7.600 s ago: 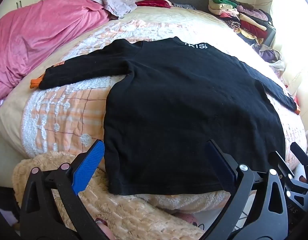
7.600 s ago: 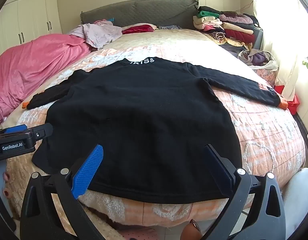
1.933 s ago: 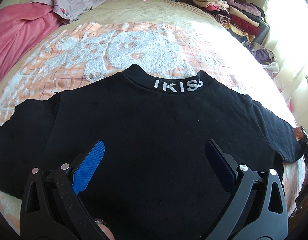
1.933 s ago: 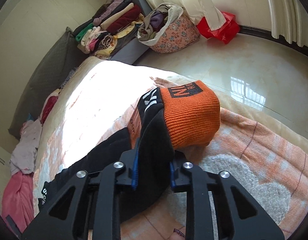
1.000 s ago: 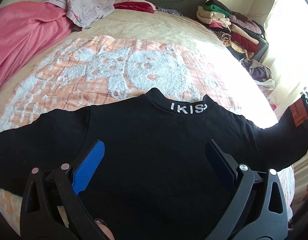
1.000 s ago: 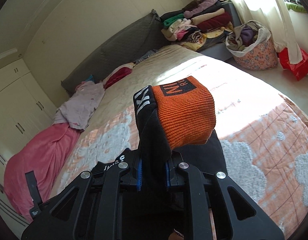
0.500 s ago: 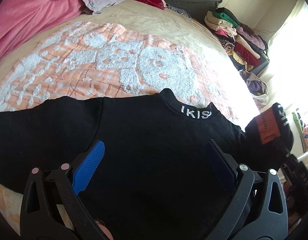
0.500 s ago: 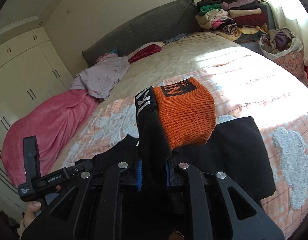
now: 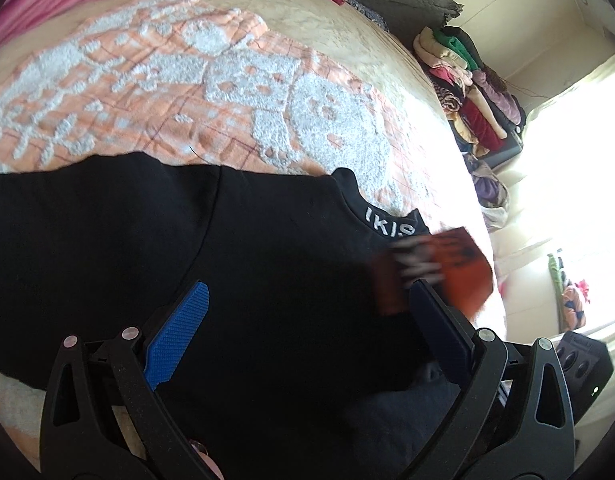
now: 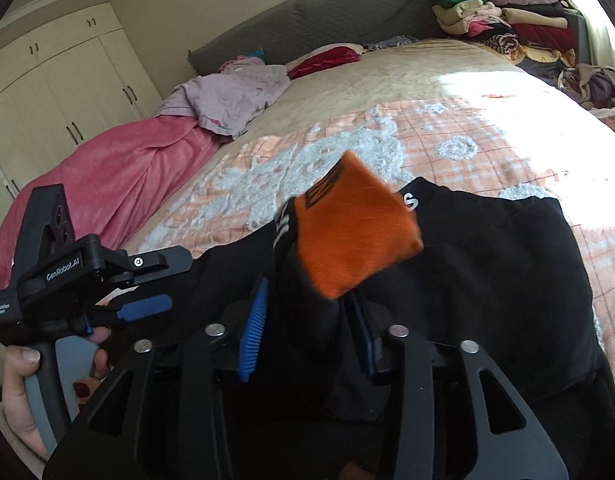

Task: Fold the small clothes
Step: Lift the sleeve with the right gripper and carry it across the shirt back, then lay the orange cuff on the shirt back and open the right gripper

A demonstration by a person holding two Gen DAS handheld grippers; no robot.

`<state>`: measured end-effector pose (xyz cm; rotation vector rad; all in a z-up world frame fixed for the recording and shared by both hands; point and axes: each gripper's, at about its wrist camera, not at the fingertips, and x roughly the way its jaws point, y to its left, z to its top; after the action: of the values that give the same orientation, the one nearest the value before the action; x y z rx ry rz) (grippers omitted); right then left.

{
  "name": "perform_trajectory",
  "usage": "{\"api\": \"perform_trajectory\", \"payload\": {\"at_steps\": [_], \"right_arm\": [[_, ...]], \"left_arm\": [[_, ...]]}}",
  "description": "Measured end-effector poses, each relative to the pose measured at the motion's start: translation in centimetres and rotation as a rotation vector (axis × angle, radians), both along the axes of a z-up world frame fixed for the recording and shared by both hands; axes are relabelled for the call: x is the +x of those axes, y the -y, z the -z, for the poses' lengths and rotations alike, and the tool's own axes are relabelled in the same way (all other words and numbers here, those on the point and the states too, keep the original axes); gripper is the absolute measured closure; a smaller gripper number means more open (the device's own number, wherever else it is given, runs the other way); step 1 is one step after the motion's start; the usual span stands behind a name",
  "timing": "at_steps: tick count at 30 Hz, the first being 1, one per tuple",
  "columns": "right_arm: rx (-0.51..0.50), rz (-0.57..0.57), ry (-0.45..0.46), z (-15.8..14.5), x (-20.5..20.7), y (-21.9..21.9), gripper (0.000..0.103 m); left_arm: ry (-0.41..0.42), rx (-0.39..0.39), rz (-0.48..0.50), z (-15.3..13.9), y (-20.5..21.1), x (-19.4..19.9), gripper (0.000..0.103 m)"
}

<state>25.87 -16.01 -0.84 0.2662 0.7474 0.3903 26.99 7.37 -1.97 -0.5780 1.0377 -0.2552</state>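
Note:
A black sweater [image 9: 247,264] with a white-lettered collar [image 9: 389,227] lies flat on the bed. Its right sleeve, ending in an orange cuff [image 10: 355,236], is folded over the body [image 10: 487,280]. My right gripper [image 10: 307,320] has its jaws parted a little with the sleeve cloth between them; the cuff is blurred and tilting. The cuff also shows in the left wrist view [image 9: 459,276]. My left gripper [image 9: 303,320] is open and empty above the sweater's body; it shows in the right wrist view [image 10: 143,280] at the left.
A peach and white blanket [image 9: 187,80] covers the bed. A pink duvet [image 10: 107,176] and a lilac garment [image 10: 235,92] lie at the far left. Stacks of folded clothes [image 10: 507,24] stand at the far right beside the grey headboard [image 10: 307,28].
My right gripper carried the orange-cuffed sleeve from the bed's right edge across over the sweater's body, and its jaws have now parted. My left gripper stayed open above the sweater.

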Motion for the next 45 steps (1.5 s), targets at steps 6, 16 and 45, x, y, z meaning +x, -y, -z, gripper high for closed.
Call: {"api": "perform_trajectory", "payload": {"at_steps": [6,16,45], "right_arm": [[-0.056,-0.009,0.024,-0.3,-1.4,0.3,0.053],[-0.058,0.072,-0.033,1.2,-2.6,4.4,0.048],[-0.087,0.306,-0.075,1.8,-4.1,12.8,0.047]], "left_arm": [[-0.066,-0.073,0.029,1.9,0.0,0.4,0.009],[-0.072,-0.198,-0.025,1.7,-2.4,0.3,0.009],[0.037,0.217,0.026,0.8,0.8,0.3,0.063]]}}
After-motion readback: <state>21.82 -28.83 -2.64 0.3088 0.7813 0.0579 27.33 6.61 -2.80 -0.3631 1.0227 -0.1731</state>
